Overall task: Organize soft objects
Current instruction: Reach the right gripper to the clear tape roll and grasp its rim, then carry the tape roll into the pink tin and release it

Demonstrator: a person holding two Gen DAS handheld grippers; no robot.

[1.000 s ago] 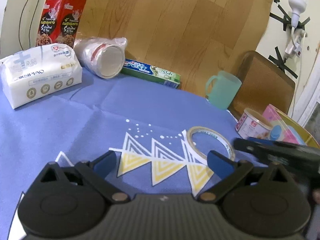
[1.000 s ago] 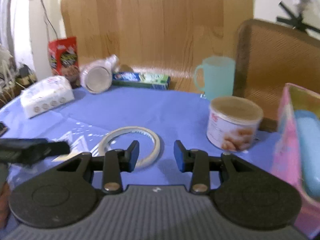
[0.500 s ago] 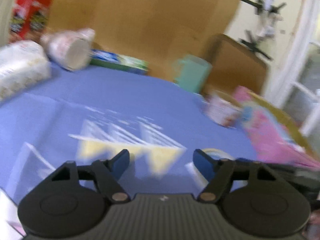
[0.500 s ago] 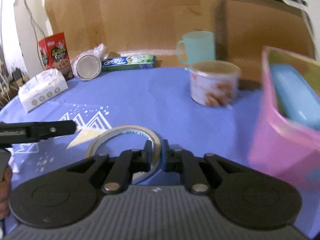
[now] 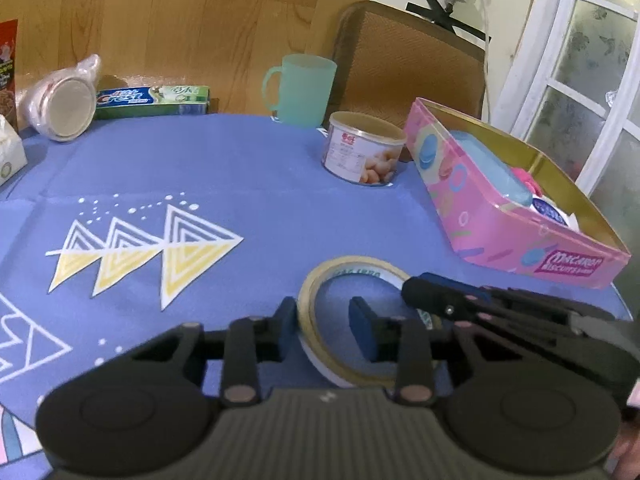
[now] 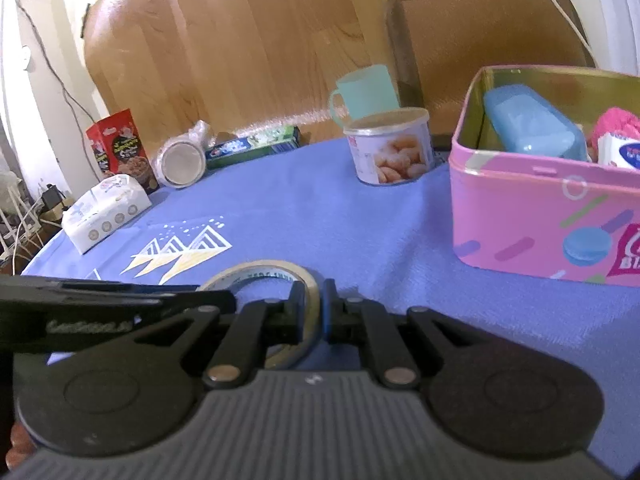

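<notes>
A roll of clear tape (image 5: pixel 352 268) is lifted off the blue cloth between both grippers. My right gripper (image 6: pixel 314 312) is shut on the tape's (image 6: pixel 260 270) near rim. My left gripper (image 5: pixel 324 324) straddles the opposite rim, one finger outside and one inside the ring, with a gap still between the pads. The right gripper's fingers (image 5: pixel 448 296) show in the left wrist view at the roll's right side. A pink tin (image 5: pixel 520 216) holds a blue soft case, a pink item and a white packet; it also shows in the right wrist view (image 6: pixel 544 216).
A round can (image 5: pixel 364 152), a green mug (image 5: pixel 304 88), a toothpaste box (image 5: pixel 152 100), a wrapped cup stack (image 5: pixel 60 104) and a tissue pack (image 6: pixel 104 212) stand at the table's (image 5: pixel 240 184) far side. A red carton (image 6: pixel 120 148) stands at the far left. A brown chair back (image 5: pixel 408 64) rises behind.
My right gripper closed on the tape roll and lifted its rim. My left gripper swung right to the roll and narrowed around its other rim.
</notes>
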